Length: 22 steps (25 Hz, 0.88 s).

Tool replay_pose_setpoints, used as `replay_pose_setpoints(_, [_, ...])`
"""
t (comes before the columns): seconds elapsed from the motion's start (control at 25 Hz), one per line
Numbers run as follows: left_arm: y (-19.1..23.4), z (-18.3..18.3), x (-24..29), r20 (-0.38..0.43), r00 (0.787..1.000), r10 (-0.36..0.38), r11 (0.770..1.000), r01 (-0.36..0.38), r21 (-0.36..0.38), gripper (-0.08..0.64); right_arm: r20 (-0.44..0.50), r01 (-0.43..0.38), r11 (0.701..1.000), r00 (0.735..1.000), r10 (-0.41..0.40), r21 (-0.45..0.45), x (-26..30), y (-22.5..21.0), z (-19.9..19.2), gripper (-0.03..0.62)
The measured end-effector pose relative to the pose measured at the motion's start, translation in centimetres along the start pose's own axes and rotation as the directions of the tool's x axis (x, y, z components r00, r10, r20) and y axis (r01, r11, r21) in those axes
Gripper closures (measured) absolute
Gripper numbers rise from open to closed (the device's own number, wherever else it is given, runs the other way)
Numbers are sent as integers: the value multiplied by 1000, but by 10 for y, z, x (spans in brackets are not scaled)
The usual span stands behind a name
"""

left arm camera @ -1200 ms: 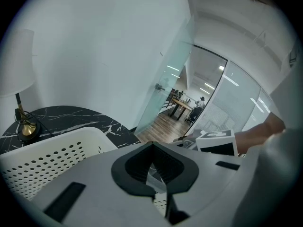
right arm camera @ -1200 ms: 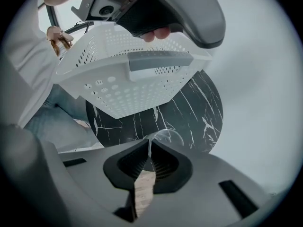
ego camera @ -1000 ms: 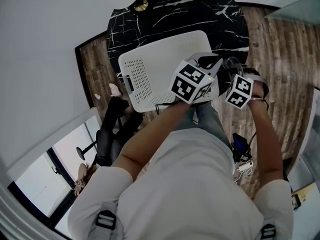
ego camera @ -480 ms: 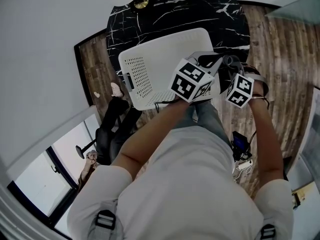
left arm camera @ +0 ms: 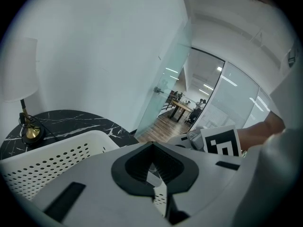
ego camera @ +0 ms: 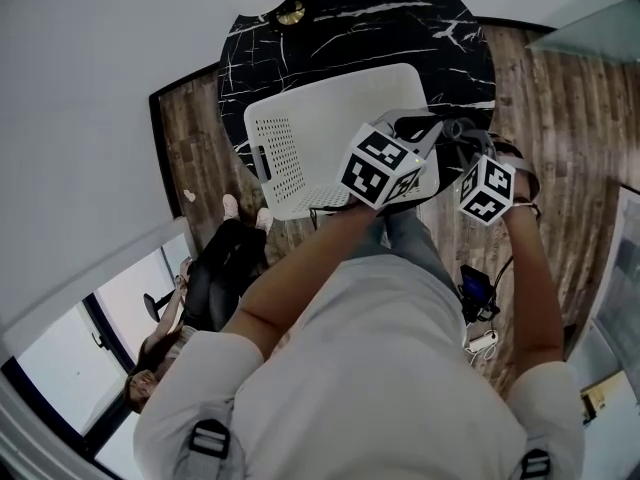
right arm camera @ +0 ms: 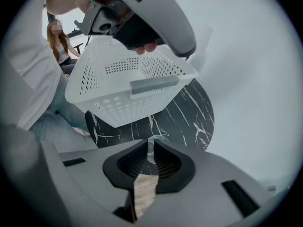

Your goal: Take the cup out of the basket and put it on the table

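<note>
My left gripper (ego camera: 422,128) (left arm camera: 151,167) is shut on the rim of the white perforated basket (ego camera: 320,118) (right arm camera: 128,89), holding it tilted over the round black marble table (ego camera: 380,18) (right arm camera: 189,112). Just to its right, my right gripper (ego camera: 465,136) (right arm camera: 150,150) has its jaws closed on a thin clear curved wall, apparently the rim of a transparent cup (right arm camera: 151,142). The rest of the cup is hidden behind the jaws. In the right gripper view the left gripper's grey body (right arm camera: 147,22) and a hand sit on the basket's far rim.
A lamp with a gold base (ego camera: 290,13) (left arm camera: 31,132) and white shade (left arm camera: 16,70) stands at the table's far edge. Wooden floor surrounds the table. A seated person (ego camera: 215,278) is at the lower left; a glass door (left arm camera: 165,93) lies beyond.
The basket and both grippers have barely shifted. The right gripper's marker cube moved slightly right. The person on the floor at lower left has moved.
</note>
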<state>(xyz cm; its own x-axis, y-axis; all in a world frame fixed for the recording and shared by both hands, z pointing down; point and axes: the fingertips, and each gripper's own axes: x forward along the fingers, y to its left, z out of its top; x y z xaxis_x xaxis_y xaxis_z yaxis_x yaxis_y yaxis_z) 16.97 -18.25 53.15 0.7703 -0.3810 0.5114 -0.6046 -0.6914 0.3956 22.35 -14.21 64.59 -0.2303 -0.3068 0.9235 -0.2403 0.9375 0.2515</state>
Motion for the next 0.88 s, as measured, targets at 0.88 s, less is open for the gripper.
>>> replay_pose_setpoints(0.88, [12, 23, -113, 186, 970, 159, 987, -154, -43, 555, 411, 72, 975, 898, -156, 212, -135, -33, 142, 584])
